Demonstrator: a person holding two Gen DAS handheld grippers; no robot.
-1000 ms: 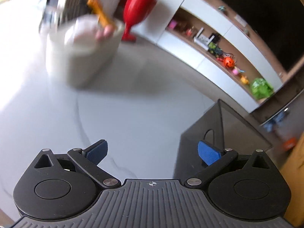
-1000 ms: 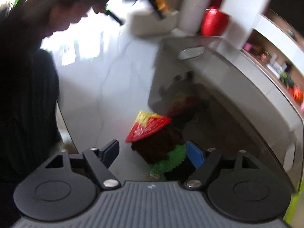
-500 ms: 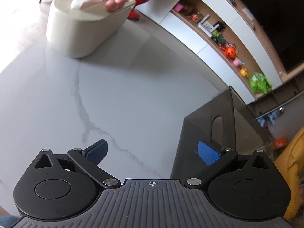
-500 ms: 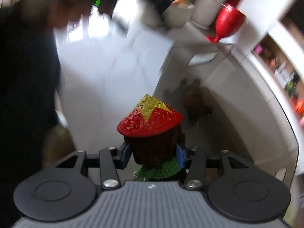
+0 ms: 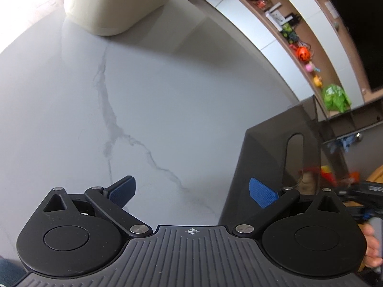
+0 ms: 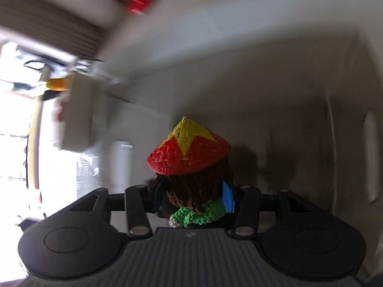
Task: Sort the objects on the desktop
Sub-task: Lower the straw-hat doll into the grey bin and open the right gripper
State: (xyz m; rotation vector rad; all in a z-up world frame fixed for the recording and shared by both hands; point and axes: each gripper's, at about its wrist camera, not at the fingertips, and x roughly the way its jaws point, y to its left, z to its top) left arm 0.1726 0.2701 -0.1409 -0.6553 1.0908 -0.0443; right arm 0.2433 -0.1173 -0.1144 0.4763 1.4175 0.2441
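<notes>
The marble counter (image 5: pixel 167 91) carried a cream tissue box (image 5: pixel 115 2) near its far edge and a dark bin (image 5: pixel 263 148) at its right. The left claw (image 5: pixel 191 191) hung open, empty. The right claw (image 6: pixel 192 195) clamped a crocheted doll (image 6: pixel 191 157) inside the bin.

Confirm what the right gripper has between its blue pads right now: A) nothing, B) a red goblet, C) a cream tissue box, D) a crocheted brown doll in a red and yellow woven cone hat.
D: the right gripper is shut on the crocheted brown doll in a red and yellow woven cone hat, pads against its sides.
</notes>
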